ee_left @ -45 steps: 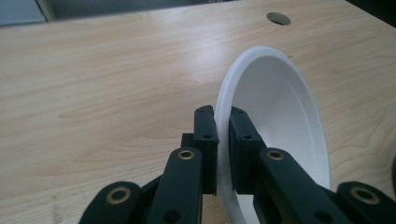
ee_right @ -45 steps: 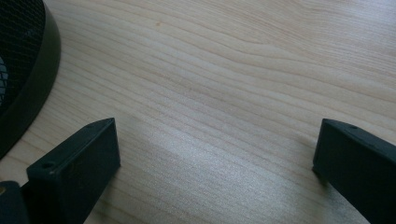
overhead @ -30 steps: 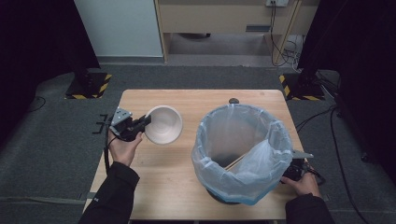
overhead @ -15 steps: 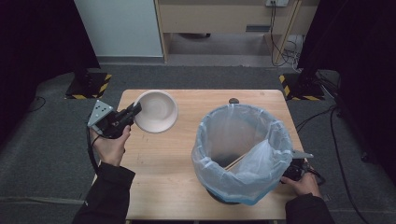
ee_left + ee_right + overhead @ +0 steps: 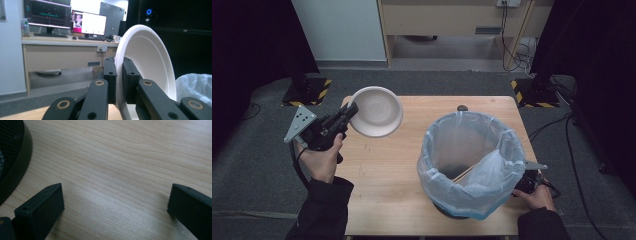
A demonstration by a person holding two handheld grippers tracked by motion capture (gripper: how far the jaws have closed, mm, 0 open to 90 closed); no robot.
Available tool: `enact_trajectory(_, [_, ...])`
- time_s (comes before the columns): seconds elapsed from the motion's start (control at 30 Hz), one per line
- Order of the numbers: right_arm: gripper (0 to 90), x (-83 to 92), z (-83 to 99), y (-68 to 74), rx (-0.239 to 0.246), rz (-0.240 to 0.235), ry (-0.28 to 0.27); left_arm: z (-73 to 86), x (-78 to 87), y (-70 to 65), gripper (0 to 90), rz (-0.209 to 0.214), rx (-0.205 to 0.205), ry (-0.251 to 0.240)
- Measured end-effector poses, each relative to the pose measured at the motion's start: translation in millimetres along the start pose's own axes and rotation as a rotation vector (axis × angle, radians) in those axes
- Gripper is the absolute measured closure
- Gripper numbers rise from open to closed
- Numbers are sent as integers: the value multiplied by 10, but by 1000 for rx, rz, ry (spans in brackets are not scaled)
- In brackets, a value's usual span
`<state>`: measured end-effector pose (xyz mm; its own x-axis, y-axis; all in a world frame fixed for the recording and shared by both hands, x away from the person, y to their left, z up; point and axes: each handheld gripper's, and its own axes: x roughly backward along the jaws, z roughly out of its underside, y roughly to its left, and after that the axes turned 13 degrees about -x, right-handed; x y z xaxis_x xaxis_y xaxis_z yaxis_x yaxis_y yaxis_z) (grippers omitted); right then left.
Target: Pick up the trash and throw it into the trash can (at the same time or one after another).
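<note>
A white foam plate (image 5: 376, 111) hangs tilted above the table's far left corner, its rim pinched by my left gripper (image 5: 349, 113). In the left gripper view the two black jaws close on the plate's (image 5: 147, 65) edge, left gripper (image 5: 119, 75) shut on it. A mesh bin lined with a pale blue bag (image 5: 472, 162) stands on the right half of the wooden table (image 5: 382, 170). My right gripper (image 5: 524, 184) rests low on the table behind the bin, partly hidden. In the right gripper view the right gripper (image 5: 115, 202) has wide-apart jaws over bare wood, nothing between them.
The bin's black base (image 5: 15, 157) lies just left of the right gripper's jaws. A small dark knob (image 5: 462, 107) sits at the table's far edge. Beyond the table stand a wooden desk (image 5: 62, 52) with monitors (image 5: 87, 23) and yellow-black floor stands (image 5: 307, 90).
My left hand has lifted the plate off the table and carried it up and toward the far left, tilting it on edge. The right hand has stayed put.
</note>
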<state>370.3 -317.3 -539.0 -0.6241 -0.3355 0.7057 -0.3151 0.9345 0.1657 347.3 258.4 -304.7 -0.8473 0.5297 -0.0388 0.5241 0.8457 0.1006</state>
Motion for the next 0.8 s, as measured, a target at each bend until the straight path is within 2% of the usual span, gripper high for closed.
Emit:
enact_trajectory(0.3, [8, 0, 0, 0, 0, 0, 0, -152, 60, -162, 831, 38, -34, -64])
enact_trajectory(0.47, [8, 0, 0, 0, 0, 0, 0, -209, 87, -224, 830, 51, -38, -95])
enact_trajectory(0.6, [8, 0, 0, 0, 0, 0, 0, -266, 117, -275, 830, 80, -27, -122])
enact_trajectory(0.8, [8, 0, 0, 0, 0, 0, 0, -352, 154, -388, 831, 108, -53, -150])
